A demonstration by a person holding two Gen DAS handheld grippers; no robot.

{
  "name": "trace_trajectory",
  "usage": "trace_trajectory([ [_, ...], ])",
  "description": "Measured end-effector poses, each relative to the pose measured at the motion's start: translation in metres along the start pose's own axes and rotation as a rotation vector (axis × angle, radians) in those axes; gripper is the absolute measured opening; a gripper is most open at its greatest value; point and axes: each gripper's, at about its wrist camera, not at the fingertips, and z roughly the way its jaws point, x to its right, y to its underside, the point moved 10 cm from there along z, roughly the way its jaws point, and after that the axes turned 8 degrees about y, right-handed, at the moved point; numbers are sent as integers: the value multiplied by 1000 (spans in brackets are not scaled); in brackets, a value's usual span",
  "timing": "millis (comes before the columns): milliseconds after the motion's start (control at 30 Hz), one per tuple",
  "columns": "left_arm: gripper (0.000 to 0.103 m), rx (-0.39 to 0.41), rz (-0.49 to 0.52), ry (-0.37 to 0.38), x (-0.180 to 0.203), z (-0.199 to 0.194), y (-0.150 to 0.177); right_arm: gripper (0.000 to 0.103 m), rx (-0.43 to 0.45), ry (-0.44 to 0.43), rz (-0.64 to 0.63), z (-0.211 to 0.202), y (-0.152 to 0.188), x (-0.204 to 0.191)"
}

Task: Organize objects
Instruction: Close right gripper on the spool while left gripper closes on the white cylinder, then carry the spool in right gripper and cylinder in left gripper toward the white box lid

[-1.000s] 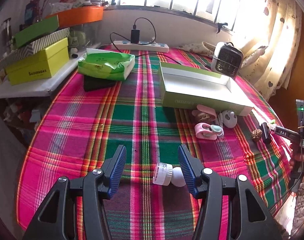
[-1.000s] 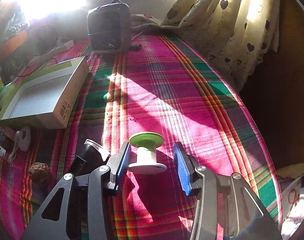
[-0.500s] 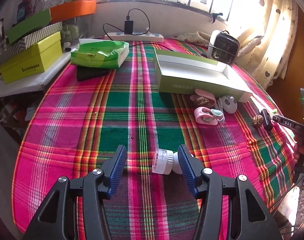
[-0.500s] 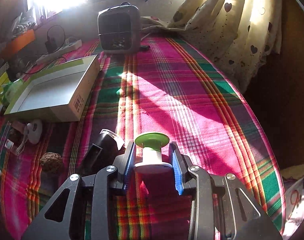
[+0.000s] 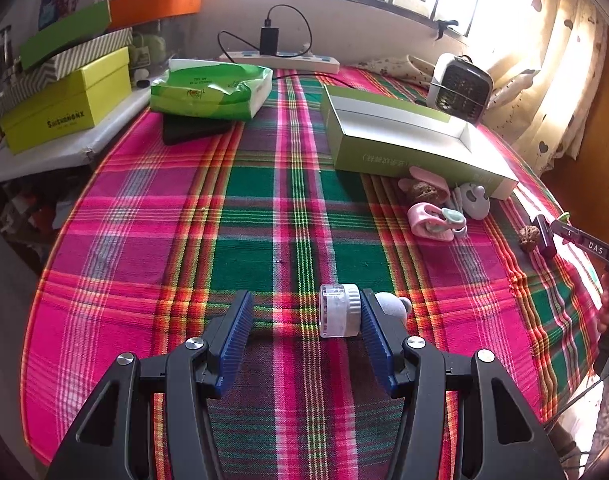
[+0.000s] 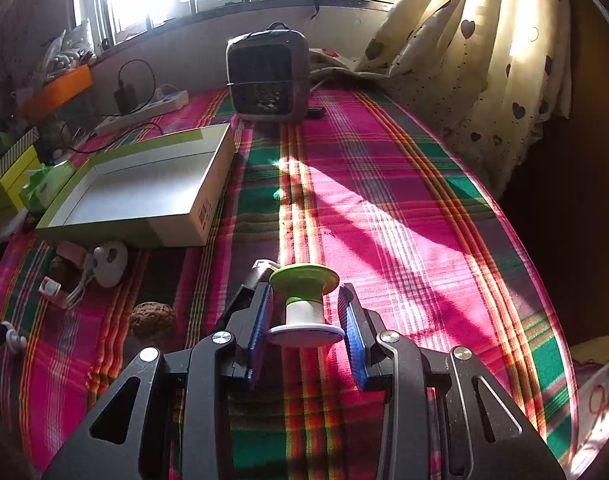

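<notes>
My right gripper [image 6: 304, 322] is shut on a thread spool [image 6: 303, 304] with a green top flange and a white base, held upright just over the plaid tablecloth [image 6: 404, 208]. My left gripper [image 5: 304, 322] stands open low over the cloth. A small white capped bottle [image 5: 338, 316] lies on its side between the fingers, close against the right finger [image 5: 374, 332]. The left finger is well clear of it. An open green box [image 6: 144, 184] with a white inside sits further back, also seen as the green box [image 5: 404, 136] in the left wrist view.
Near the box lie pink clips [image 5: 432, 220], a white mouse-shaped piece [image 6: 108, 264], a walnut [image 6: 151, 318] and a black cylinder [image 6: 256, 280] behind my right gripper's left finger. A small fan heater [image 6: 268, 76], a power strip [image 5: 280, 60] and a green tissue pack [image 5: 212, 88] stand at the back.
The right gripper's jaws closed from wide apart onto the spool's flanges, and the view drew back a little. The left gripper stayed open around the bottle.
</notes>
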Motion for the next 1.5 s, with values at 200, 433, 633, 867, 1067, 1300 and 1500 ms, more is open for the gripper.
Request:
trace_trajectory([
  [200, 51, 4, 26, -14, 2, 4, 0, 35, -6, 2, 7, 0, 6, 3],
  [433, 39, 3, 50, -10, 7, 9, -5, 35, -9, -1, 17, -1, 10, 3],
  [633, 26, 4, 59, -8, 11, 10, -5, 35, -7, -1, 17, -2, 9, 3],
  [867, 17, 17, 68, -3, 15, 9, -7, 35, -2, -8, 22, -4, 9, 5],
  [1067, 17, 37, 70, -2, 18, 5, -11, 35, 7, -13, 25, -7, 7, 7],
  [1300, 17, 49, 78, -7, 23, 2, -20, 35, 15, -23, 20, -12, 4, 4],
  [1500, 17, 58, 96, -15, 30, 1, -30, 35, 30, -29, 7, -19, -4, 1],
])
